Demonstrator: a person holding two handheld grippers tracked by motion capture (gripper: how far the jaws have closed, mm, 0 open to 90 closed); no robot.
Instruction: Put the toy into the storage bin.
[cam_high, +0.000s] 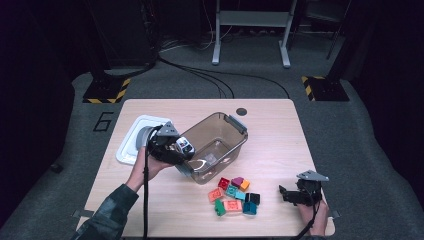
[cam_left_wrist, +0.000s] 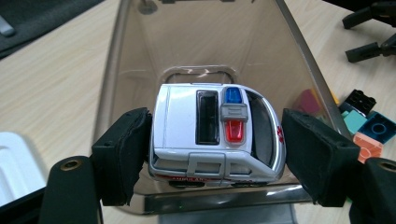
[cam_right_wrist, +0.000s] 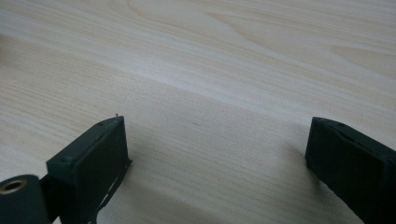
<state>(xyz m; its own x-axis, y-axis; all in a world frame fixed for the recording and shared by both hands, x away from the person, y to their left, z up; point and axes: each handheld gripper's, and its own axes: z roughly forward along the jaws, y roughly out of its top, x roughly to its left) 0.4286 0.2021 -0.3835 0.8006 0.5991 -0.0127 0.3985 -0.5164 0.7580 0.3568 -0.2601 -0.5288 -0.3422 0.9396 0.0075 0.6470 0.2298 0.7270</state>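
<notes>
The toy ambulance sat clamped between the pads of your left gripper, roof towards the camera, poised at the near rim of the clear smoky bin, which leaned over on the table rather than standing flat. You were carrying the car to the bin, so the step in hand looked like loading it: the grip was made, the drop was not yet. To the left of your hand lay the white lid, partly hidden behind the gripper. In front of the bin lay a loose cluster of coloured building blocks, none of them in the bin. Your right gripper rested low over bare wood at the near right, jaws spread wide with nothing between them. The next move likely called for bringing the ambulance past the rim and over the bin's floor before letting go, minding that the tilted bin could shift if nudged.
</notes>
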